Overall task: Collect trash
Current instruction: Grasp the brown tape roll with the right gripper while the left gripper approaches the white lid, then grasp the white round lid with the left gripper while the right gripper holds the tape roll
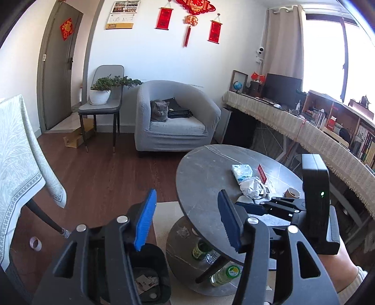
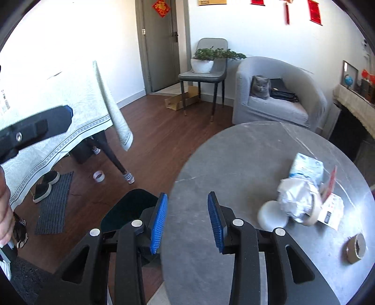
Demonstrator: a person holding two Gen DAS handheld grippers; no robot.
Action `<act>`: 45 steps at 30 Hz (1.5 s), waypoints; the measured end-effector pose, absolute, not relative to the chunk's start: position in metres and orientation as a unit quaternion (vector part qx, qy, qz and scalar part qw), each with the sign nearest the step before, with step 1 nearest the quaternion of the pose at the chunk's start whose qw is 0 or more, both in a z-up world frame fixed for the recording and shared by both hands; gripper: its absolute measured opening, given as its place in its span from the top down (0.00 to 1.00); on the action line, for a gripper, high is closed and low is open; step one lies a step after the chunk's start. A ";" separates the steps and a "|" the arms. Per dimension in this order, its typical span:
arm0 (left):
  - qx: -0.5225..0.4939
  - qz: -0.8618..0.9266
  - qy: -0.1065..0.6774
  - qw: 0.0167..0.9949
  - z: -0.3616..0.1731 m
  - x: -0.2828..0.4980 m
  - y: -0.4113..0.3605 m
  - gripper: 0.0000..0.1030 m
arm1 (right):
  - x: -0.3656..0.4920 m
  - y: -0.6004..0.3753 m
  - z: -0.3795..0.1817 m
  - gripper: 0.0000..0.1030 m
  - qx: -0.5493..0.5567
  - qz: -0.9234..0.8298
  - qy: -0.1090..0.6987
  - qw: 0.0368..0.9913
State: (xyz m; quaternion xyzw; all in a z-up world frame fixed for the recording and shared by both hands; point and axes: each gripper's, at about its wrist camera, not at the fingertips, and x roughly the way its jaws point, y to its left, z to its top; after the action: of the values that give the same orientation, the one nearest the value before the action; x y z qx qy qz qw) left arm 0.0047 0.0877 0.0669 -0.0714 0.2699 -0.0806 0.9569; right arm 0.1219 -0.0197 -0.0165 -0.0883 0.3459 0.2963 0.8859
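Blue-padded left claw (image 1: 185,220) and right claw (image 2: 187,223) both spread, empty; tissue pack (image 2: 305,167) print unreadable

Brightness: daylight, both views well lit.
Light source: window (image 1: 328,58) at 2 o'clock in the left wrist view, blown out to plain white.
Glare: pale sheen on the round table (image 2: 246,164) top in the right wrist view; white wall (image 2: 70,35) at 10 o'clock washed out.
Shadows: soft, dark under the table (image 1: 204,169) in the left wrist view.
Blur: crumpled paper (image 2: 297,199) and red wall hangings (image 2: 314,11) smeared in the right wrist view; left wrist view sharp.
Distortion: fisheye bending; door frame (image 1: 41,77) and curtain (image 1: 283,42) bow outward; black vignette at corners.
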 end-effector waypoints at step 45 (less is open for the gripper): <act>0.013 -0.124 0.394 0.910 -0.029 0.136 -0.074 0.59 | 0.166 -0.245 -0.054 0.42 -0.039 0.115 0.398 0.909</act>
State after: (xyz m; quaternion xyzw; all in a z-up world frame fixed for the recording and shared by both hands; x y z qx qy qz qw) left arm 0.1361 -0.0739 -0.0292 0.0130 0.3943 -0.1244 0.9104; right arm 0.1660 -0.2454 -0.0538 -0.0387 0.3984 0.1154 0.9091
